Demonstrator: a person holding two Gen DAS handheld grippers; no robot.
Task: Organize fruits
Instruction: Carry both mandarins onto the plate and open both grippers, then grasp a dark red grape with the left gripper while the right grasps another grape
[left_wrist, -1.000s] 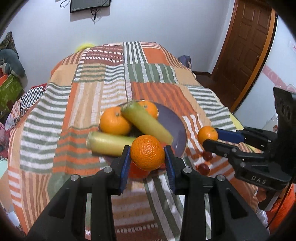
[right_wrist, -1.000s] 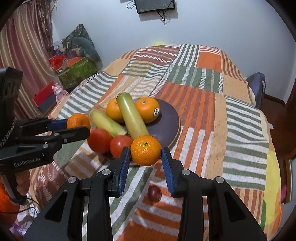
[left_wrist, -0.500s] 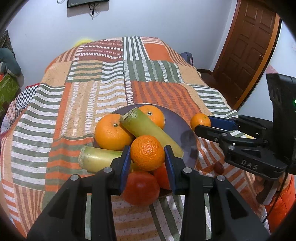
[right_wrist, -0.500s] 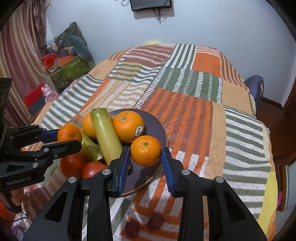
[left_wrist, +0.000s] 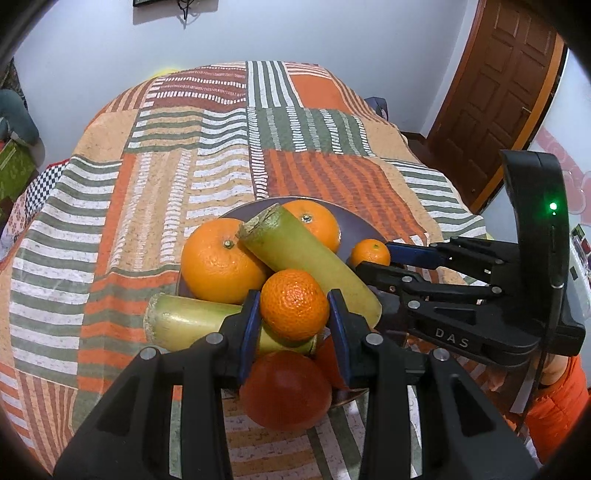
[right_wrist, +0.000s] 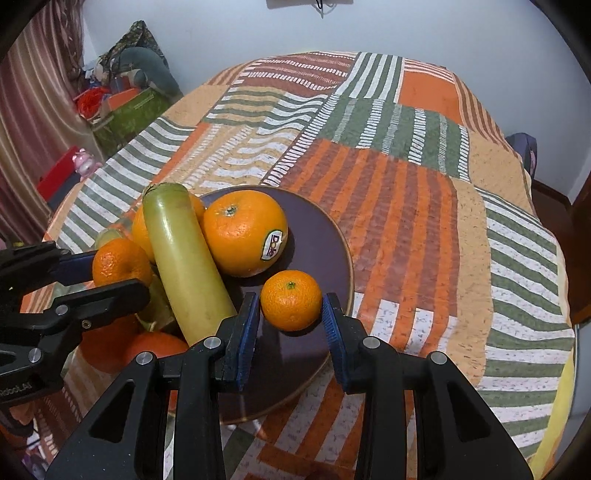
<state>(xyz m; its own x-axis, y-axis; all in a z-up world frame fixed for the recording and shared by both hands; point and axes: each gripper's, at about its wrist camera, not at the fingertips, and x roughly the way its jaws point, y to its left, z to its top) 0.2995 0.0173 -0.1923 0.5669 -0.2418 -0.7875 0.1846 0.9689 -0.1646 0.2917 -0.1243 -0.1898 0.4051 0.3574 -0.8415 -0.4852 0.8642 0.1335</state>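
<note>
A dark purple plate (right_wrist: 317, 236) on the patchwork cloth holds two big oranges (right_wrist: 243, 232), two yellow-green stalks (right_wrist: 184, 266) and red tomatoes (left_wrist: 286, 391). My left gripper (left_wrist: 293, 314) is shut on a small mandarin (left_wrist: 294, 304), held above the fruit pile at the plate's near side. My right gripper (right_wrist: 290, 317) is shut on another small mandarin (right_wrist: 291, 300), held just over the plate's bare right part. The right gripper with its mandarin (left_wrist: 370, 252) also shows in the left wrist view; the left one (right_wrist: 118, 264) shows in the right wrist view.
The cloth-covered table (left_wrist: 207, 155) stretches away behind the plate. A brown door (left_wrist: 495, 103) stands at the right. Boxes and soft bags (right_wrist: 122, 96) lie on the floor at the left, beside a curtain (right_wrist: 33, 110).
Both grippers moved forward with their mandarins, from the plate's near edge to over the plate. The small dark fruits on the cloth have dropped out of view.
</note>
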